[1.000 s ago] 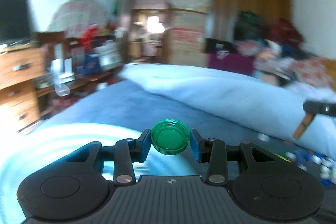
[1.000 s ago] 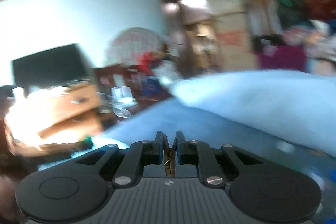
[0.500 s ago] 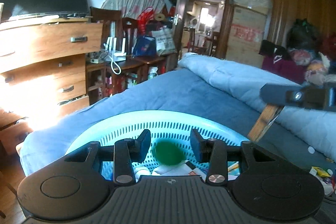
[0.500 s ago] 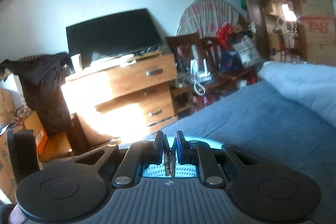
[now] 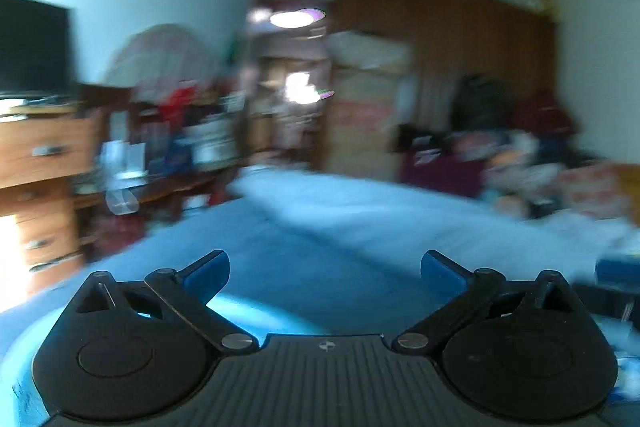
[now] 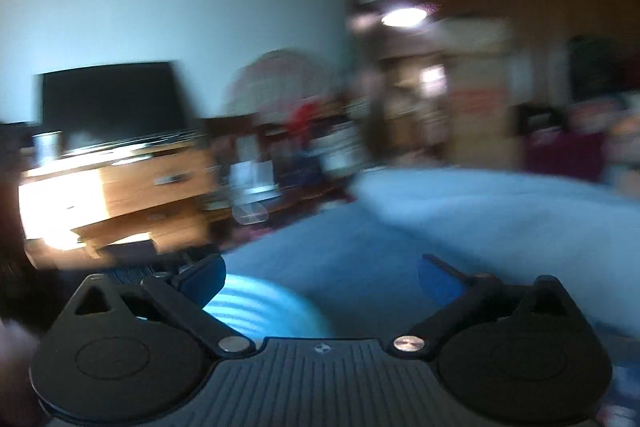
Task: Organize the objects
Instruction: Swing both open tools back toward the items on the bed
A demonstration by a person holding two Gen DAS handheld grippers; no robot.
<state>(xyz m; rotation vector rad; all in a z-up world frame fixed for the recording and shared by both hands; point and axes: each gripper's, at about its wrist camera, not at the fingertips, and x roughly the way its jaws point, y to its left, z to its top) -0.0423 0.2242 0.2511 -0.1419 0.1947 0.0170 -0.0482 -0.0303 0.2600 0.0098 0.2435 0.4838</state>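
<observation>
Both views are motion-blurred. My left gripper (image 5: 325, 273) is wide open and empty above the blue bed; the light-blue plastic basket (image 5: 248, 315) shows just below and behind its left finger. My right gripper (image 6: 322, 277) is also wide open and empty, with the same basket (image 6: 256, 307) low between its fingers. The green bottle cap and the wooden clothespin are not visible in either view. Part of the other gripper (image 5: 612, 301) shows dark at the right edge of the left wrist view.
A blue bedsheet (image 5: 304, 259) and a pale folded blanket (image 5: 380, 203) lie ahead. A wooden dresser (image 6: 132, 187) with a black TV (image 6: 112, 103) stands at the left. A wardrobe (image 5: 448, 67), stacked boxes and heaped clothes fill the back.
The left gripper opened and the green cap is gone from its jaws. The right gripper opened and the clothespin is gone. Both cameras have swung right and up, away from the basket.
</observation>
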